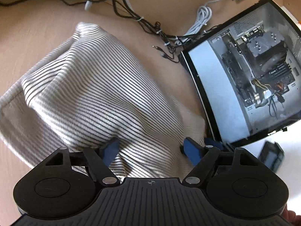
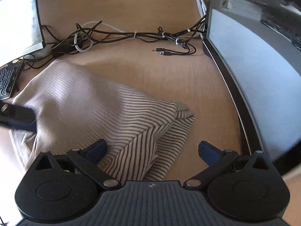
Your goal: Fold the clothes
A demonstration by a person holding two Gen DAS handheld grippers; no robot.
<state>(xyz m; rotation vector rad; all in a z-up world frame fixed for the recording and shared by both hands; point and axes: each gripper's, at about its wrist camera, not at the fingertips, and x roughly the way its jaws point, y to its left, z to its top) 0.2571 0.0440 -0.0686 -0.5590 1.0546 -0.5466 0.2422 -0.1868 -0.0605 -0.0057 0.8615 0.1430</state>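
A white garment with thin black stripes (image 1: 97,86) lies bunched on the wooden desk (image 1: 37,30). My left gripper (image 1: 150,148) is open, its blue fingers wide apart just over the near edge of the cloth, with fabric lying between them. In the right wrist view the same garment (image 2: 120,113) is folded over itself, with a corner pointing right. My right gripper (image 2: 152,150) is open, its fingers spread over the near part of the cloth. The other gripper's dark body (image 2: 17,116) shows at the garment's left edge.
An open computer case (image 1: 244,75) with a glass side stands at the right, close to the cloth; it also shows in the right wrist view (image 2: 254,75). Bundled cables (image 2: 131,35) run along the back. A keyboard (image 2: 7,79) and monitor (image 2: 17,18) are at the left.
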